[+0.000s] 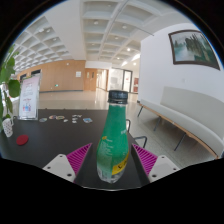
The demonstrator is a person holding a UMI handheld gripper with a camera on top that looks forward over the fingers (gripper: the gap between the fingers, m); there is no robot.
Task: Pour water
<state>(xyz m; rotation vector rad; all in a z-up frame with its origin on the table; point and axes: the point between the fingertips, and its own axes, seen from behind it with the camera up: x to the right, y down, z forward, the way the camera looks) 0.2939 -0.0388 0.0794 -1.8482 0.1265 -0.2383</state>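
Gripper (112, 158) clamps upright green translucent plastic bottle (114, 140), dark cap on, above dark desk (60, 135); pouring not begun.

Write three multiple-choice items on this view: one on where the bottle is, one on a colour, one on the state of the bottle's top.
1. Where is the green bottle?
A. Between the two fingers of the gripper
B. Lying on the white bench
C. Far beyond the fingers, by the sign

2. What colour is the small cap lying on the table?
A. Blue
B. Red
C. Yellow

3. What state is the bottle's top in?
A. Open, no cap
B. Broken off
C. Closed with a dark cap

Key: 1 A, the bottle stands upright with a pink pad at each side. 2 B, the red cap lies near the sign. 3 C, the dark cap sits on the neck.
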